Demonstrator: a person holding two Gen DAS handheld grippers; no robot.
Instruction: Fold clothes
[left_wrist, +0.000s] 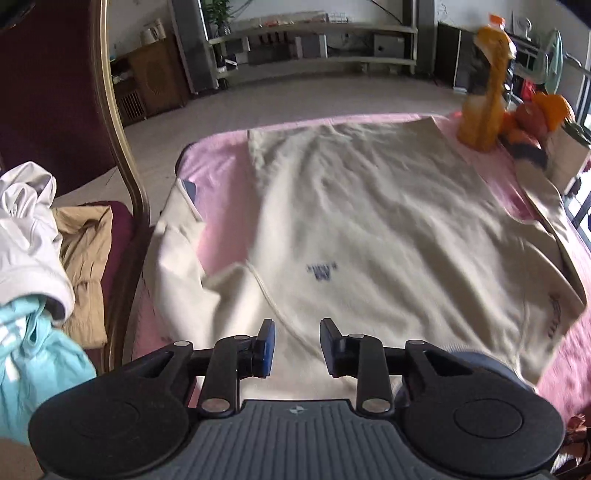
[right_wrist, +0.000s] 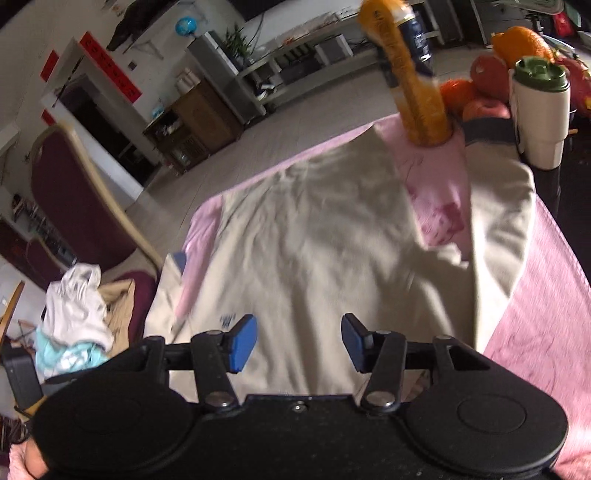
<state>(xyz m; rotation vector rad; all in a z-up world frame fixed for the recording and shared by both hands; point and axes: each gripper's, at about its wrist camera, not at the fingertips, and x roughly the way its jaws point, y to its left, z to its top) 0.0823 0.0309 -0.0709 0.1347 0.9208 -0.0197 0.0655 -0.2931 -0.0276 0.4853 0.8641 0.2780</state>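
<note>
Just ahead of and below the left tool and the right tool, both released with nothing between their blue pads, the cream shirt lies spread flat on the pink-covered desk, its body running away from the tools. It looks light, soft and limp, so it should sag and wrinkle when lifted; the best holds are probably a pinch at a sleeve end or hem corner. Farther off, beyond the shirt's right edge, stands an orange bag beside fruit.
</note>
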